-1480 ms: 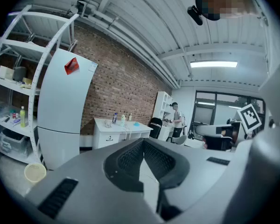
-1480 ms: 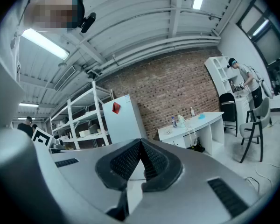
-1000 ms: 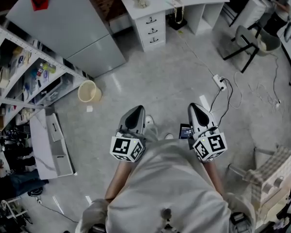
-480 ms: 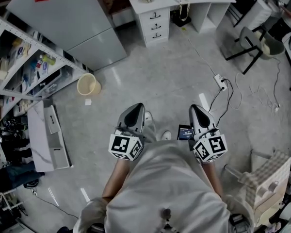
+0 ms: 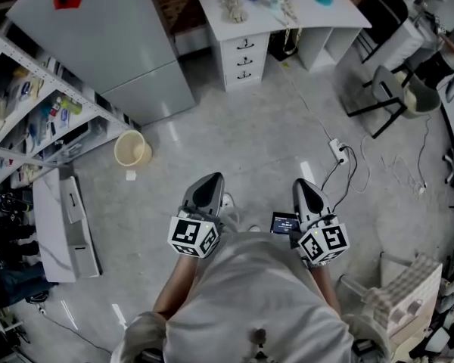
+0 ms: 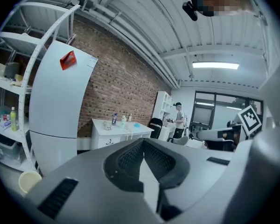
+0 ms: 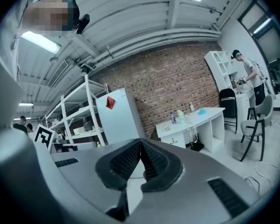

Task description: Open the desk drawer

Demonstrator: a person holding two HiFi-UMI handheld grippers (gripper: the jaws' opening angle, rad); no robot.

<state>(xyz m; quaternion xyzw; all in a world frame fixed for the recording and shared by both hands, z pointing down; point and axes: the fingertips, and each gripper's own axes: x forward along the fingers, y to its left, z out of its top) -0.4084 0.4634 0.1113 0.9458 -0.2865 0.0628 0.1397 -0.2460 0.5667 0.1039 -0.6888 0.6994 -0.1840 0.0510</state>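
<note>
The white desk (image 5: 287,17) stands far ahead by the brick wall, with a stack of three drawers (image 5: 244,52) under its left end; all look closed. It also shows small in the left gripper view as the desk (image 6: 116,132) and in the right gripper view as the desk (image 7: 191,120). My left gripper (image 5: 209,185) and right gripper (image 5: 301,188) are held side by side near my body, well short of the desk. Both are shut with nothing between the jaws, as the left gripper (image 6: 143,141) and right gripper (image 7: 140,143) show in their own views.
A grey fridge (image 5: 106,36) with a red tag stands left of the desk. Metal shelving (image 5: 38,112) lines the left side, with a yellow bucket (image 5: 132,150) beside it. A power strip and cables (image 5: 339,151) lie on the floor. Chairs (image 5: 390,89) stand at the right.
The view has shifted forward across the floor; the desk, fridge and bucket sit slightly differently in the head view. Both grippers stay shut and side by side.
</note>
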